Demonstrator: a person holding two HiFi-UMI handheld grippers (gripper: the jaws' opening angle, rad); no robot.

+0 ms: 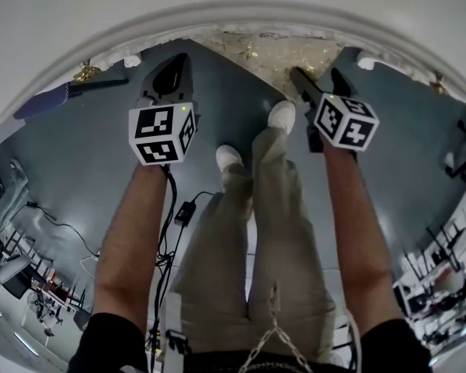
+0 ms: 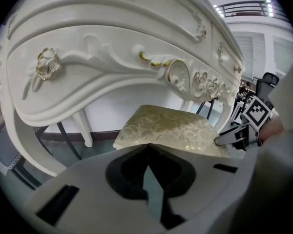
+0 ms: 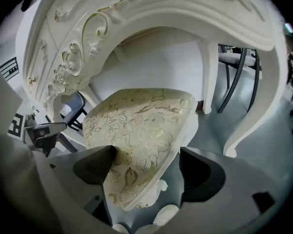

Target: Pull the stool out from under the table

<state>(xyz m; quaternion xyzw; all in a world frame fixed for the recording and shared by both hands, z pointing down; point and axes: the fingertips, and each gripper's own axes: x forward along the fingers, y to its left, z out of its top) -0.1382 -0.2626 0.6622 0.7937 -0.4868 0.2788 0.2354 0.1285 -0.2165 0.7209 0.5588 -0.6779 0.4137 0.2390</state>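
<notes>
The cream-and-gold brocade stool with a white carved frame [image 3: 141, 126] sat tucked under the white, gold-trimmed carved worktop [image 3: 185, 13], at twelve o'clock from the person. The right gripper [image 3: 146, 155] held its fingers wide, straddling the seat's near corner. I'd say they should close on the rim before pulling. The left gripper [image 2: 147, 147] was pinched shut and empty, just by the seat's edge. Grey floor [image 1: 85, 154] toward six o'clock lay open, though the worktop's curved leg [image 3: 249, 126] stood near at three.
</notes>
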